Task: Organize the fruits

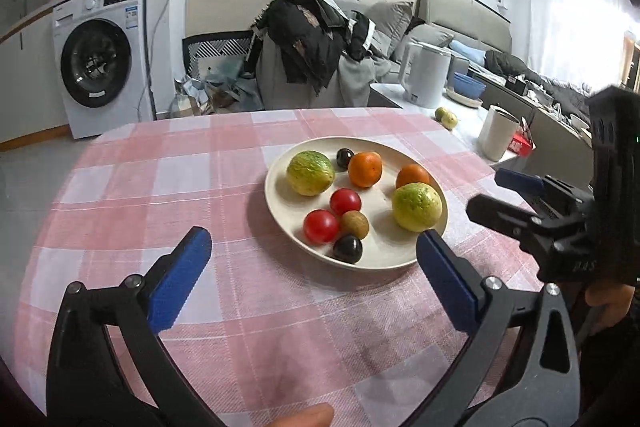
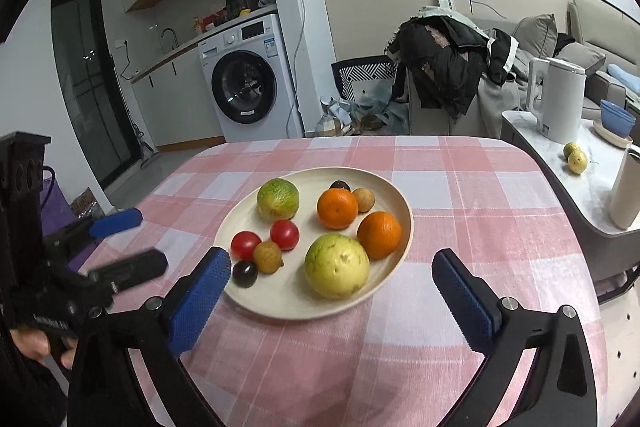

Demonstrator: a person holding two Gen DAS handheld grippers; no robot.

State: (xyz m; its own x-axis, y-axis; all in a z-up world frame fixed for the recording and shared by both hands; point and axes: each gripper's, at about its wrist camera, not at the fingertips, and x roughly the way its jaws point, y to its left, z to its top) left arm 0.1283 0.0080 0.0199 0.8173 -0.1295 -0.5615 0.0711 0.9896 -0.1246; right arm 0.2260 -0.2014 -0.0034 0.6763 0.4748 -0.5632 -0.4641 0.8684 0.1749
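Observation:
A cream plate (image 1: 384,255) (image 2: 288,303) sits on the pink checked tablecloth (image 1: 200,187). It holds two yellow-green fruits (image 1: 310,173) (image 1: 417,206), two oranges (image 1: 365,169) (image 1: 412,175), two red tomatoes (image 1: 345,201), a brown longan (image 1: 354,224) and two dark round fruits (image 1: 347,248). My left gripper (image 1: 313,235) hangs open just before the plate's near rim, with nothing between its blue pads. My right gripper (image 2: 330,255) is also open and empty, on the near side of the plate. Each gripper shows in the other's view (image 1: 488,195) (image 2: 150,237).
A side counter to the right carries a white kettle (image 1: 426,75), a blue bowl (image 1: 468,85), a white cup (image 1: 498,133) and two small green-yellow fruits (image 1: 446,117). Beyond the table stand a chair heaped with clothes (image 1: 308,43) and a washing machine (image 1: 100,59).

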